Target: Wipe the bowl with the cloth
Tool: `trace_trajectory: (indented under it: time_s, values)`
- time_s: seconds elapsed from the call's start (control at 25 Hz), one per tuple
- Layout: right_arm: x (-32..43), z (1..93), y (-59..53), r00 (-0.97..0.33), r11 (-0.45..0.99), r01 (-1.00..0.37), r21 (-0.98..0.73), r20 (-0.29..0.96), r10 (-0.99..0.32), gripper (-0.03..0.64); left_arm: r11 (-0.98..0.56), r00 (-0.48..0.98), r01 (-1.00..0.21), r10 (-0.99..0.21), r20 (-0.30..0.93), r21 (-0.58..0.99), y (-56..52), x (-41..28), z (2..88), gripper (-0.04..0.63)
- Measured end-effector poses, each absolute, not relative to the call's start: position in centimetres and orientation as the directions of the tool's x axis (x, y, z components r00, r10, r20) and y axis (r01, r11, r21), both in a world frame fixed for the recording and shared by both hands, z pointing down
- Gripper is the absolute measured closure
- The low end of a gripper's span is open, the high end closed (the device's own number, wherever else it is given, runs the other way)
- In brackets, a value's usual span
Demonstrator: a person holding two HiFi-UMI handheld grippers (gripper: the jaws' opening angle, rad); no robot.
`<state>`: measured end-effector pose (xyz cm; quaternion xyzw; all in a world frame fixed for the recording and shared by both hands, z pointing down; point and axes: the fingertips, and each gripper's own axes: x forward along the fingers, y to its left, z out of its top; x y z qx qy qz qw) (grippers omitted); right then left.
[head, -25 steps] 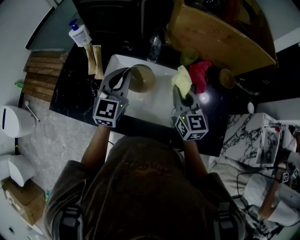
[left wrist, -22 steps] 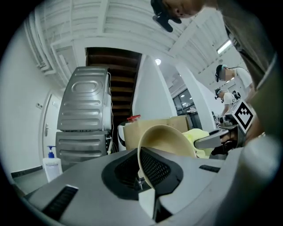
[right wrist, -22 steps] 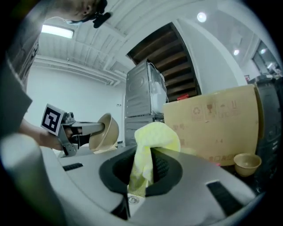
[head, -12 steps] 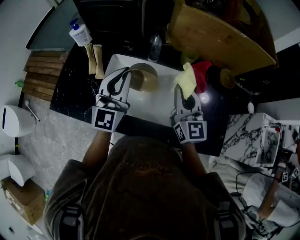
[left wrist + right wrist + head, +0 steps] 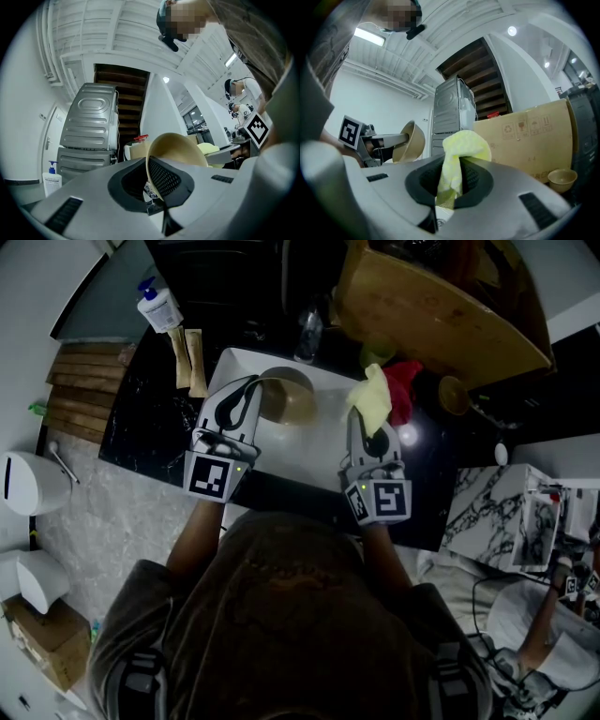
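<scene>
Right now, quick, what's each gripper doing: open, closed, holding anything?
Left gripper: closed on the rim of the bowl.
Right gripper: closed on the yellow cloth.

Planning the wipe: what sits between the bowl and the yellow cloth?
Nothing. In the head view only bare white surface separates the bowl from the cloth.

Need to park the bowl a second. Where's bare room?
The white surface is bare between the left tool, holding the bowl, and the right tool, holding the yellow cloth. The black counter left of it also looks free. Behind, by the red cloth and cardboard box, it is crowded.
</scene>
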<state>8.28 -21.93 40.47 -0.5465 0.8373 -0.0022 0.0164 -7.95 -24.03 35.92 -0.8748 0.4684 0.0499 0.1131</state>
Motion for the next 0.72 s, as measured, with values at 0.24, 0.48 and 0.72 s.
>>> trace_trajectory:
  time_s: [0.24, 0.48, 0.72]
  values:
    - [8.2, 40.6, -22.0, -0.407, 0.408, -0.913, -0.021, -0.017, -0.913, 0.597, -0.525, 0.54, -0.842, -0.821, -0.186, -0.125, -24.0, -8.3, 36.2, 0.581]
    - [7.8, 40.8, -22.0, -0.42, 0.42, -0.907, -0.026, -0.004, -0.908, 0.597, -0.525, 0.539, -0.843, -0.822, -0.184, -0.121, -23.9, -8.3, 36.3, 0.581]
    - [7.5, 41.3, -22.1, -0.431, 0.43, -0.902, -0.028, 0.015, -0.902, 0.597, -0.512, 0.52, -0.854, -0.837, -0.17, -0.093, -24.0, -9.0, 37.3, 0.581]
